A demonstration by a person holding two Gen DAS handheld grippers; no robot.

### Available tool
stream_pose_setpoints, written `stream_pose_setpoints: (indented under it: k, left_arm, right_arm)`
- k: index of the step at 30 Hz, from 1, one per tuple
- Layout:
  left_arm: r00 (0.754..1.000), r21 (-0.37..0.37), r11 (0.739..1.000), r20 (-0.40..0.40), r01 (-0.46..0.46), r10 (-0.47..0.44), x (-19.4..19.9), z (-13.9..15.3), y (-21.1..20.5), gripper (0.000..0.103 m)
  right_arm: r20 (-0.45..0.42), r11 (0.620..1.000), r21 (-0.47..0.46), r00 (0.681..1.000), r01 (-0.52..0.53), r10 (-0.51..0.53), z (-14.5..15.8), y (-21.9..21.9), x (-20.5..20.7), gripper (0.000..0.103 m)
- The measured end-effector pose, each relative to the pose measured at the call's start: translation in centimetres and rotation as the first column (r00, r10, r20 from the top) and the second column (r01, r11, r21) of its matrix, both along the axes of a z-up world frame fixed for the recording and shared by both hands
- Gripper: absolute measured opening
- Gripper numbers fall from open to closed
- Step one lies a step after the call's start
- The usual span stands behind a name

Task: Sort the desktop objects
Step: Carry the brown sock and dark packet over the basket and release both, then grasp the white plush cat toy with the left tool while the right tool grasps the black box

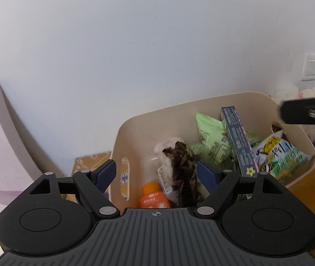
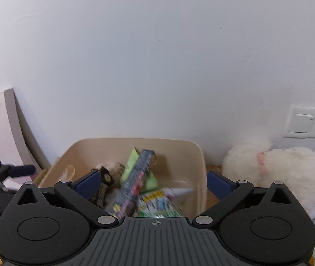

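Bin (image 1: 201,106) on the tabletop (image 1: 312,186), beige and crowded: green snack bags (image 1: 210,137) at twelve o'clock, dark long box (image 1: 238,141) leaning across them, orange-capped bottle (image 1: 154,196) at six, brown-patterned plush (image 1: 183,166) centre. Left tool (image 1: 156,171) gapes wide, gripping nothing; right tool (image 2: 154,182) likewise spread over the bin.

text: none legible | dark box (image 1: 239,141): print too small | snack bag (image 1: 279,155): blurred | orange bottle (image 1: 154,196): label unreadable
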State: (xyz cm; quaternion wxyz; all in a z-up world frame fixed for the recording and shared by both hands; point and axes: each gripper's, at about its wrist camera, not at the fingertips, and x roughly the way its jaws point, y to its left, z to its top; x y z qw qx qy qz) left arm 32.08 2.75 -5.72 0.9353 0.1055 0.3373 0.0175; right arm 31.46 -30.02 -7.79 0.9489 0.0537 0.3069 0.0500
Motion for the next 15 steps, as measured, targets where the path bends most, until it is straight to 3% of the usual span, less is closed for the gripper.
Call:
stream_pose_setpoints:
  k: [6,15]
  left_arm:
    - [0.999,-0.066,0.997,-0.038,-0.03,0.027,-2.8,-0.3,1.1,0.082]
    - [0.991,-0.123,0.991,-0.127,-0.054,0.038,-6.2,-2.9,1.1,0.082]
  right_arm:
    - [-0.003,0.999,-0.051,1.0,-0.012,0.012,-1.2,-1.6,-4.0,0.103]
    - [-0.096,0.99,-0.133,0.995,-0.054,0.042,-4.9,-3.5,-8.9,0.103]
